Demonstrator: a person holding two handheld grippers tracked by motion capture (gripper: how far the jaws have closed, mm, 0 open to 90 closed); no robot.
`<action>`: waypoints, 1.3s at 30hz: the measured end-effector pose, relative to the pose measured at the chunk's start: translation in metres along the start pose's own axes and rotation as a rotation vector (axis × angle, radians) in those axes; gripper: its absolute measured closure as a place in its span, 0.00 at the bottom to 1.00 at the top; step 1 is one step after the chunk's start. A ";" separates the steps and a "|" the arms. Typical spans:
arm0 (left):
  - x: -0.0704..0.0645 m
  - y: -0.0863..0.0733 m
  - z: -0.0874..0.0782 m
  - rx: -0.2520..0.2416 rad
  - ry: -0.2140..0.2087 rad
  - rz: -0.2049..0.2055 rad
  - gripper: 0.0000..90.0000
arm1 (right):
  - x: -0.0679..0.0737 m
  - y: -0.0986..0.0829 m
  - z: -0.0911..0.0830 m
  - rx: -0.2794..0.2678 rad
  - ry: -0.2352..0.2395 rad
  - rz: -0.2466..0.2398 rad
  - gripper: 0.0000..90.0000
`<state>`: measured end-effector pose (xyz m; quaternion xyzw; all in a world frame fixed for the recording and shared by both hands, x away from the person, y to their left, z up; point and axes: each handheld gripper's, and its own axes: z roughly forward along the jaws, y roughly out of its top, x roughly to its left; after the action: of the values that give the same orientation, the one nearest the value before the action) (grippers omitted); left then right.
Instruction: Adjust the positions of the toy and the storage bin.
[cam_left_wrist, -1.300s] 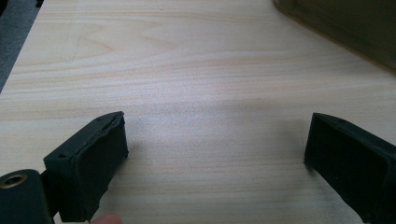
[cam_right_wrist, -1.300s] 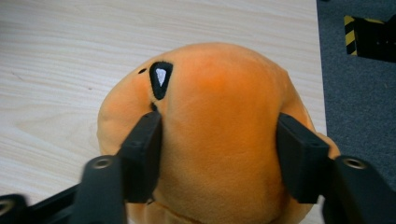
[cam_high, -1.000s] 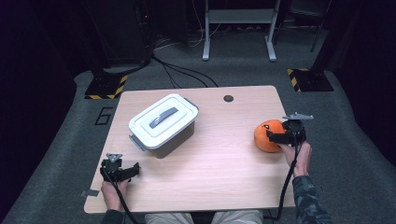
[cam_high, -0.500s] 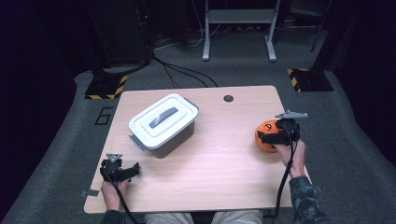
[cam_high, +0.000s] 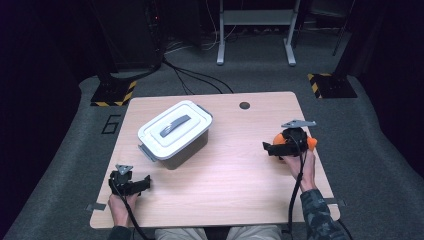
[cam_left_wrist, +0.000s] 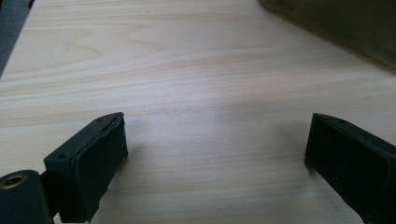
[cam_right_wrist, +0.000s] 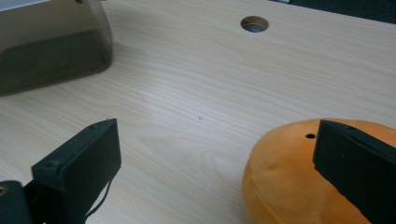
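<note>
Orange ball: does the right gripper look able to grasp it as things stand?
Probably yes. The right gripper is open right at the orange ball, one jaw overlapping it, with bare table between the jaws; it needs shifting to centre the ball.

Right tongs (cam_high: 274, 148) hide most of orange ball (cam_high: 311, 143).

a white "6" stands on the grey floor (cam_high: 95, 125).

Left hand (cam_high: 119, 202) low at the near left corner, its left gripper (cam_high: 142, 183) pointing right with jaws spread wide, right hand (cam_high: 300, 167) stretched forward at the right edge, its right gripper (cam_high: 267, 149) pointing left, jaws apart
</note>
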<state>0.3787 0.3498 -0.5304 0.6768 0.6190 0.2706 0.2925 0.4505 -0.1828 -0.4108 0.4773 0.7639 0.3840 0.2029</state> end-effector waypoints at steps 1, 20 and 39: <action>-0.001 0.002 -0.002 -0.003 -0.012 0.009 0.05 | 0.004 0.001 0.003 0.003 0.011 -0.004 0.00; 0.003 0.033 -0.026 -0.046 -0.101 0.002 0.05 | 0.043 0.023 0.024 0.017 0.095 -0.077 0.01; 0.010 0.073 -0.040 -0.067 -0.148 0.028 0.00 | 0.078 0.063 0.051 0.044 0.156 -0.149 0.00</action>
<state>0.4003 0.3581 -0.4500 0.6934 0.5769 0.2442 0.3561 0.4853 -0.0781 -0.3891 0.3921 0.8190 0.3869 0.1604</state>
